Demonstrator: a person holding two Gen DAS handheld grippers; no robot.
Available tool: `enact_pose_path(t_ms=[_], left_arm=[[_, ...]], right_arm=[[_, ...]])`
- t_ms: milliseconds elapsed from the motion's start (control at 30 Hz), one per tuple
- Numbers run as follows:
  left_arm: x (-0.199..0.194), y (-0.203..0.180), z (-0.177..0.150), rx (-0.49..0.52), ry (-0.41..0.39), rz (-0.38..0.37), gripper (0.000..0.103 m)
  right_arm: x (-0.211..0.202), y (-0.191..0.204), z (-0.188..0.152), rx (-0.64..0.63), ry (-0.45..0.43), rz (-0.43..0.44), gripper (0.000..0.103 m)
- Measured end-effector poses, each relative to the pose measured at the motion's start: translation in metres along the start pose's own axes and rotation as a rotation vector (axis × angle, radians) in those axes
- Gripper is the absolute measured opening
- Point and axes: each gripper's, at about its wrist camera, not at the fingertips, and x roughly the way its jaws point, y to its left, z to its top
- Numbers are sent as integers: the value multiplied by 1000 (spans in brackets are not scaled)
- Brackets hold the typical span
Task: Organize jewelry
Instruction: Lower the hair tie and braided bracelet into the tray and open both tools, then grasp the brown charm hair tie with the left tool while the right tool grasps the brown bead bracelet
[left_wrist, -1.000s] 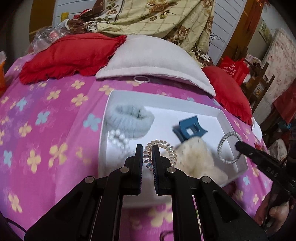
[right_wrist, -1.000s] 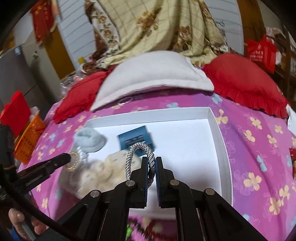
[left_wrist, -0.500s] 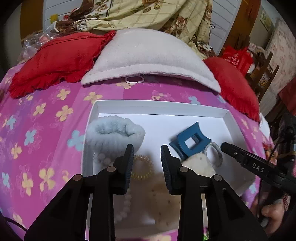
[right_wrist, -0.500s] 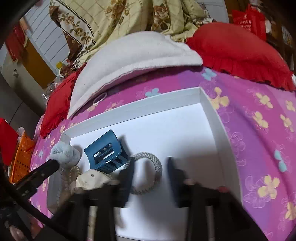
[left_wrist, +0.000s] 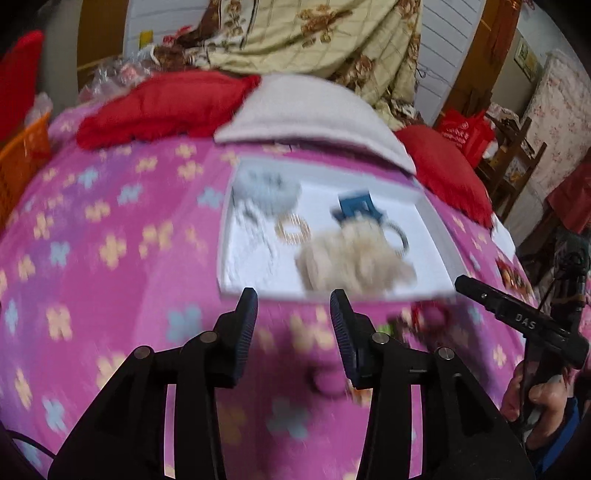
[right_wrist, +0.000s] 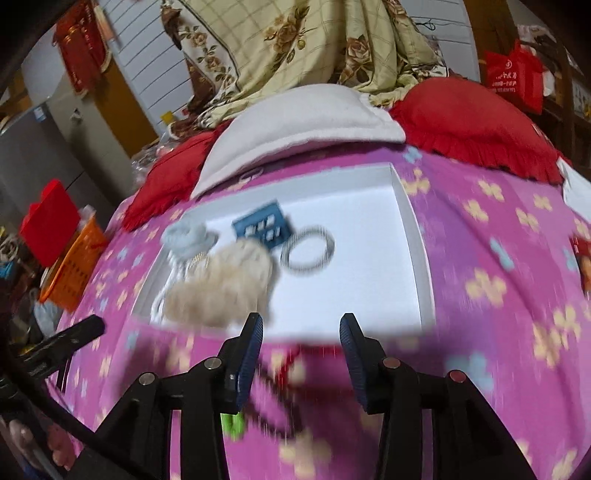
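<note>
The left gripper (left_wrist: 293, 302) has just been opening its jaws, and nothing sits between them. The right gripper (right_wrist: 301, 326) is spread apart too, with nothing in it. Both hang over the pink flowered bedspread (left_wrist: 110, 266), just short of the white tray (right_wrist: 410, 229). Inside the tray lie a fluffy cream scrunchie (right_wrist: 225, 284), a gold coil tie (left_wrist: 293, 229), a grey rope ring (right_wrist: 310, 249), a blue claw clip (right_wrist: 263, 224), pearl beads (left_wrist: 255, 221) and a pale blue scrunchie (left_wrist: 267, 188). Behind the tray rest a grey pillow (right_wrist: 306, 118) and red cushions (right_wrist: 476, 125).
</note>
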Motion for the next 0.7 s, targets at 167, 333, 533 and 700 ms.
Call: enact_pose_path(t_ms=[167,333,533,700], left_arm=[[26,-20,-36,76,79,17,40],[38,-21,-50,99,108,-33,40],[48,-21,-54,141,117,-21,40],[51,-23,-53,169,119,-10,27]], right_arm=[[-4,-5,-38,-1,42,23,42],[3,-1,-52,-29,62,54,42],[16,8,-50,-52,69,59,42],[28,16,-49,-103,73,4,42]])
